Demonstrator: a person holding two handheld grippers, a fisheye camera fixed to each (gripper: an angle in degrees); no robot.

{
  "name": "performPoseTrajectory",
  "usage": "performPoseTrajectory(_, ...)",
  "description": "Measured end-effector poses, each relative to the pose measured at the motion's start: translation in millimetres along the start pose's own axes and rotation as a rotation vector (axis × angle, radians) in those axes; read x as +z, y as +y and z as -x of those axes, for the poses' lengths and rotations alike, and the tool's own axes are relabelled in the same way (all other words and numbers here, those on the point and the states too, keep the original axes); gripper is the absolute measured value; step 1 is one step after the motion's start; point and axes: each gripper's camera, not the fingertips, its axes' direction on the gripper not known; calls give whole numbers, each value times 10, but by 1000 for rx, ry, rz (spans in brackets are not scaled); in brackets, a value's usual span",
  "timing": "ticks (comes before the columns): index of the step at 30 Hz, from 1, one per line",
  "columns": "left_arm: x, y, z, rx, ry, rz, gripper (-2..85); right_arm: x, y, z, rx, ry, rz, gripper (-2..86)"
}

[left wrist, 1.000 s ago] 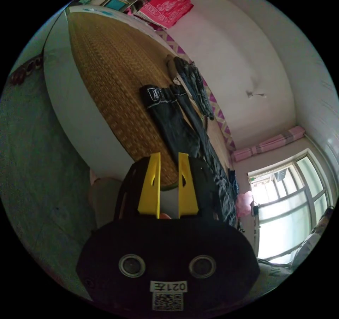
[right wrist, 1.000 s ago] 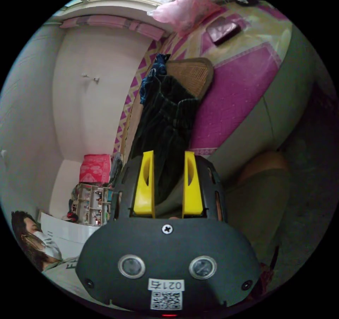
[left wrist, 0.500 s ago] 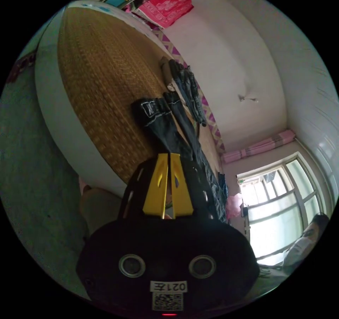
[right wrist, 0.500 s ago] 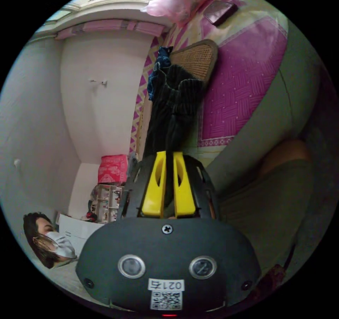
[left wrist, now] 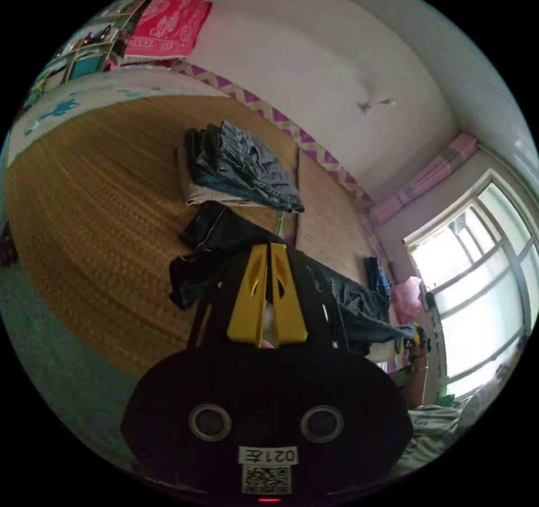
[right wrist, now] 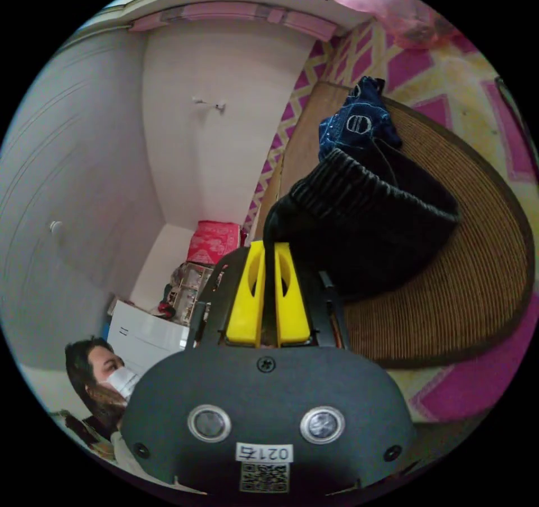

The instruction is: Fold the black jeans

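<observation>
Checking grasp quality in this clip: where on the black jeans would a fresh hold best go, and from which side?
On the black jeans, take the loose corner lying on the woven mat, coming in low from the mat's open side. That corner lies flat and free, away from the folded stack. Both tongs, left and right, look already shut on the dark fabric.
</observation>
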Motion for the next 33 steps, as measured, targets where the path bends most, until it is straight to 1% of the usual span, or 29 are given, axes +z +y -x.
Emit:
performPoseTrajectory(2,596,-447,-128,-10,-78,100,-9,433,-443,-237,53,44,31,10)
performPoseTrajectory(4,1090,-688,-136,-27,-123,169,-8,762,-703,-505,102,112,46,18)
performPoseTrajectory(7,1781,-879,-88,-4,-142,273,-6,1177,-921,-1016,165,199,83,40)
performPoseTrajectory(8,1904,-893,-73,1,-165,283,-4,1224,-917,-1159,174,192,78,48)
performPoseTrajectory(10,1899,-889,-74,24,-148,248,0,1160,-810,-1219,158,110,18,57)
performPoseTrajectory(12,1736,-855,-47,31,-133,173,5,1082,-651,-1100,80,130,-3,64)
performPoseTrajectory(14,1383,-769,44,14,-161,40,13,1081,-368,-845,-63,192,35,61)
performPoseTrajectory(16,1184,-686,116,1,-181,-29,24,1225,-101,-626,-184,204,103,55)
performPoseTrajectory(18,1150,-616,145,22,-180,-8,30,1498,209,-386,-311,196,203,47)
performPoseTrajectory(20,1288,-511,142,64,-184,66,41,1982,695,-66,-491,200,351,40)
performPoseTrajectory(21,1336,-485,139,72,-195,86,43,2111,820,-6,-525,210,386,40)
performPoseTrajectory(23,1473,-340,130,88,-260,111,50,2581,1295,163,-639,245,495,44)
performPoseTrajectory(25,1479,-207,174,57,-266,92,54,2846,1592,197,-683,275,545,48)
performPoseTrajectory(30,1447,189,449,-155,-135,42,87,3040,2091,174,-700,247,584,54)
performPoseTrajectory(32,1573,318,655,-290,12,39,112,2989,2207,149,-690,224,558,53)
performPoseTrajectory(33,1621,335,691,-310,31,40,114,2977,2229,141,-688,220,553,53)
